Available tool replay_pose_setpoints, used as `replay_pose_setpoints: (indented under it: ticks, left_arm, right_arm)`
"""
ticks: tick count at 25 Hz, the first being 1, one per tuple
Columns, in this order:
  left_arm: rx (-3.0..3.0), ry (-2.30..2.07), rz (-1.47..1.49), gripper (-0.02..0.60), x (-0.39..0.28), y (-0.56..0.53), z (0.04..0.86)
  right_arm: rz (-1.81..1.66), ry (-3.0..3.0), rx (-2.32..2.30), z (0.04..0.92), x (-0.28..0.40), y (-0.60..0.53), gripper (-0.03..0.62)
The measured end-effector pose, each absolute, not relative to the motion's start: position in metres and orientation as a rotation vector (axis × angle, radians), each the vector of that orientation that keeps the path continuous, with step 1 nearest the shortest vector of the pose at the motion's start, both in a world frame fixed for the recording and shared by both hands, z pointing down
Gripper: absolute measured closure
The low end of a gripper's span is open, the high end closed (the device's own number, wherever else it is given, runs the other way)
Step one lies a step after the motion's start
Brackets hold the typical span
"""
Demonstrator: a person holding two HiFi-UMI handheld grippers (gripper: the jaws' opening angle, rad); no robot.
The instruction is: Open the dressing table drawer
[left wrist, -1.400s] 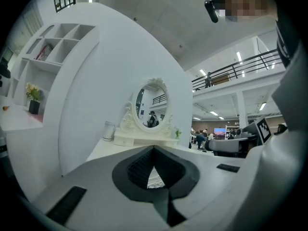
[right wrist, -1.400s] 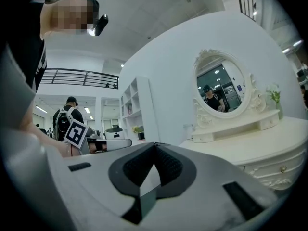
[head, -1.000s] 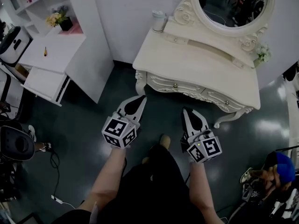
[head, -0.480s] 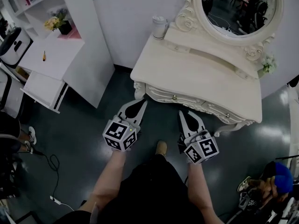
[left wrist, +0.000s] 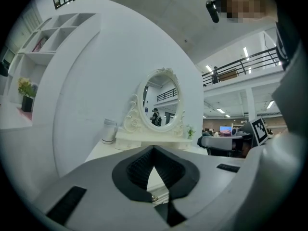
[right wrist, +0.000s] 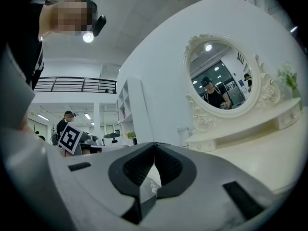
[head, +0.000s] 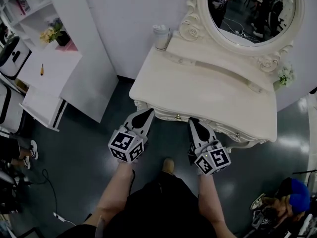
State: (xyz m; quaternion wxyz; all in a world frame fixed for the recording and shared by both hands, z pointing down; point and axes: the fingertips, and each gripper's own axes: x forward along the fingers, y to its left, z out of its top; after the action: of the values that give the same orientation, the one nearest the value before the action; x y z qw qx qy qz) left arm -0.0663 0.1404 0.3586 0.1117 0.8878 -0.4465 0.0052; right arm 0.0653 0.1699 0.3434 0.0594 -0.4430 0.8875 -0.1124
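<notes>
The cream dressing table (head: 208, 90) stands against the wall, with an oval mirror (head: 250, 9) on its back. Only a thin strip of its carved drawer front shows under the tabletop's front edge, with a small metal knob (head: 178, 116) between my two grippers. My left gripper (head: 147, 112) points at the front edge left of that knob, shut and empty. In the left gripper view the jaws (left wrist: 154, 148) meet at the tips, and a knob (left wrist: 154, 198) shows through the gap behind them. My right gripper (head: 193, 122) sits just right of the knob, shut on nothing (right wrist: 154, 144).
A white cup (head: 161, 36) stands at the table's back left corner and a small plant (head: 283, 76) at its right end. A white desk and shelf unit (head: 49, 73) with a flower pot (head: 54, 32) is to the left. A person in a blue cap (head: 292, 192) crouches at lower right.
Both grippers have moved forward over the dark floor to the table's front edge. The table now lies closer and lower in the head view. Both jaws stayed shut.
</notes>
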Motion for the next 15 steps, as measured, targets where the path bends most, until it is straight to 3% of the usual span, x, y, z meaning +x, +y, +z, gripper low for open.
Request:
replay_pose_setpoints:
  ticks: [15]
  left_arm:
    - [2.574, -1.38, 0.027, 0.568, -0.037, 0.075, 0.361]
  right_arm:
    - [-0.371, 2.707, -1.303, 0.351, 0.103, 0.1, 0.588]
